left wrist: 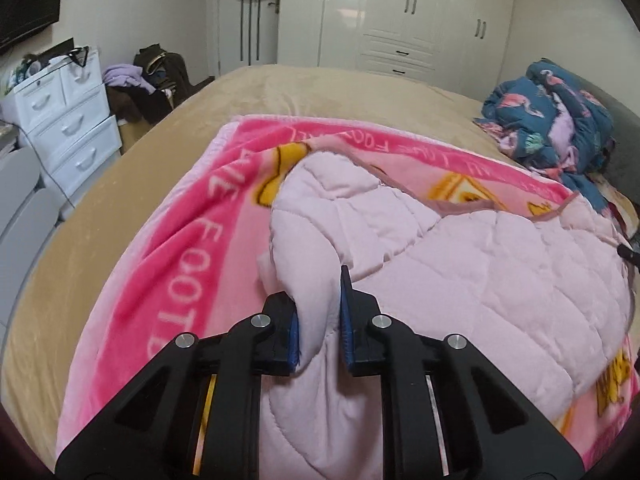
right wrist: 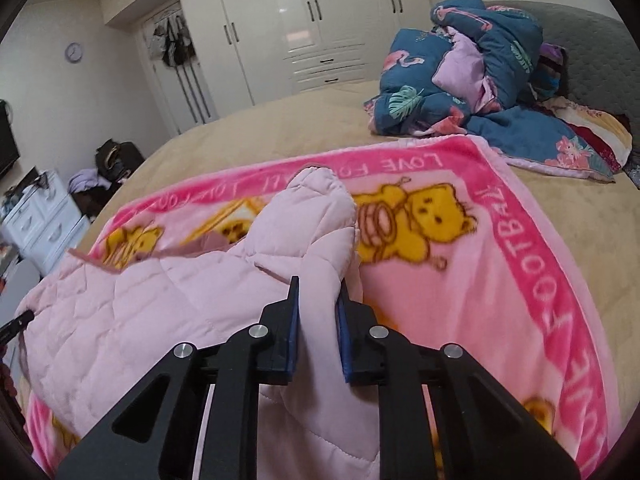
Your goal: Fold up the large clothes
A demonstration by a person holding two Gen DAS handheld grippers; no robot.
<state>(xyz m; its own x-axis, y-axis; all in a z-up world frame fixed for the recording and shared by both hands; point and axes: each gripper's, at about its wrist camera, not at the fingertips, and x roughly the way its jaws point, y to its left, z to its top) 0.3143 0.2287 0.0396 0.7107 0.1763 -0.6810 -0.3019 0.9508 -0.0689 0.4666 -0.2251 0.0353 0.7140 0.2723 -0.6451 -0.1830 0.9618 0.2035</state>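
A pale pink quilted jacket lies on a bright pink bear-print blanket spread over the bed. My left gripper is shut on a fold of the jacket at its left side, by a sleeve. In the right wrist view the jacket lies left of centre on the blanket. My right gripper is shut on a fold at its right side, with the other sleeve lying ahead. The tip of the left gripper shows at the left edge there.
A tan bed cover lies under the blanket. A crumpled blue flamingo-print duvet is piled by the grey headboard. White drawers and a clothes pile stand left of the bed. White wardrobes line the far wall.
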